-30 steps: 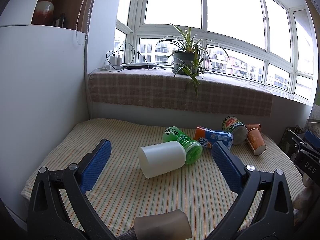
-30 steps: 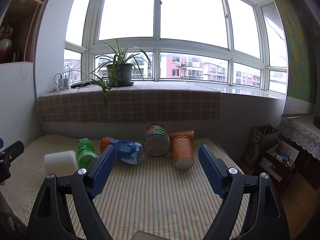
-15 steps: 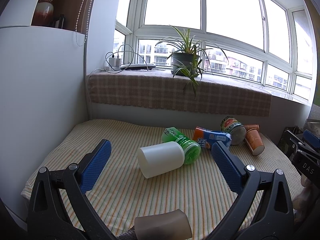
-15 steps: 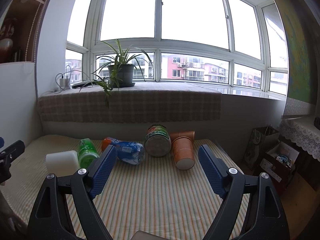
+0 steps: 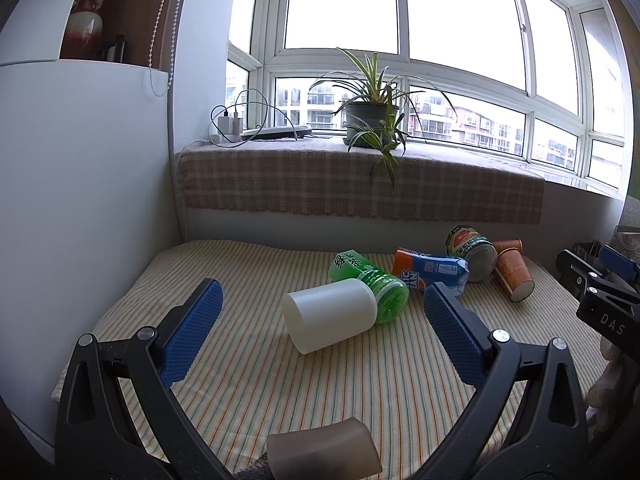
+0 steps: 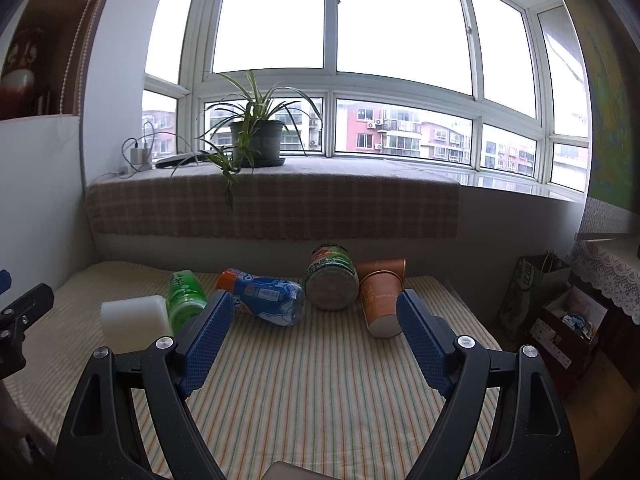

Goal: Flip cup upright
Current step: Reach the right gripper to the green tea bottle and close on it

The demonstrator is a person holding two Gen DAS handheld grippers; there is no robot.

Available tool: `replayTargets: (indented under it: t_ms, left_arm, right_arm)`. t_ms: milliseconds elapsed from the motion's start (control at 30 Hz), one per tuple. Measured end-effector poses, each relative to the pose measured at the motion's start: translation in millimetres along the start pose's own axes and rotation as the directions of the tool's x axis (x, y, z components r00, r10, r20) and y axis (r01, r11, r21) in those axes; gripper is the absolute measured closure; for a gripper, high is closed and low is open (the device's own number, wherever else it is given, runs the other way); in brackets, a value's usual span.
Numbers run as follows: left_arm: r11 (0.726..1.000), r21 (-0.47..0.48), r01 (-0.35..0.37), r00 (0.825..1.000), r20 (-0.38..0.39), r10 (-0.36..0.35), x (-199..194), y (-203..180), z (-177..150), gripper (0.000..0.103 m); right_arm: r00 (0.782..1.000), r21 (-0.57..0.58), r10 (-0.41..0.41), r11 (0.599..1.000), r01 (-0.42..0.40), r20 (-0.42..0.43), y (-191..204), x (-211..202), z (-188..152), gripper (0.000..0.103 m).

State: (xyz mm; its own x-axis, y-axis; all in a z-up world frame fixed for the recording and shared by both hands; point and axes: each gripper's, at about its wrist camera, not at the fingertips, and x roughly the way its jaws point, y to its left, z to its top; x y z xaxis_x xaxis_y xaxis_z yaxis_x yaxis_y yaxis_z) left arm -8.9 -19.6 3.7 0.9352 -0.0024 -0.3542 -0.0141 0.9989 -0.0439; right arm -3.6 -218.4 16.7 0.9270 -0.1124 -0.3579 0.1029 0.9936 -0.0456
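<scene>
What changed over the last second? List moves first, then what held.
Only slight camera drift: both views eased a little, nothing grasped or released. The left gripper and right gripper stay open; the white cup and orange paper cup still lie on their sides.

striped bed [image 5: 256, 376] carries cups [image 5: 330, 316], bottles [image 5: 430, 274], jar [image 5: 470, 248]

Daylight pours through the window [image 5: 344, 4], its panes blown out white. Below the window shadows lie soft and faint. Both views bend strongly, corners vignetted black.
</scene>
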Motion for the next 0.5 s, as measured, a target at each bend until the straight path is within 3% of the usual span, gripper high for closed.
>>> replayTargets:
  t_ms: [133, 300, 400, 500]
  left_arm:
    - [1.000, -0.024, -0.005, 1.000, -0.017, 0.005, 0, 14, -3, 0.001]
    - [0.998, -0.055, -0.036, 0.999, -0.032, 0.035, -2, 34, -7, 0.001]
    - [0.996, -0.062, -0.060, 0.998, -0.037, 0.057, -4, 45, -10, 0.001]
    - [0.994, -0.068, -0.087, 0.996, -0.042, 0.084, -7, 54, -13, 0.001]
  right_arm:
    - [0.994, -0.014, 0.093, 0.996, -0.094, -0.058, 11, 18, 7, 0.020]
    - [0.951, 0.001, 0.257, 0.965, -0.261, -0.172, 31, 57, 20, 0.020]
    - [0.908, 0.005, 0.327, 0.941, -0.337, -0.263, 45, 88, 27, 0.020]
    - [0.846, 0.054, 0.398, 0.912, -0.407, -0.354, 52, 119, 31, 0.020]
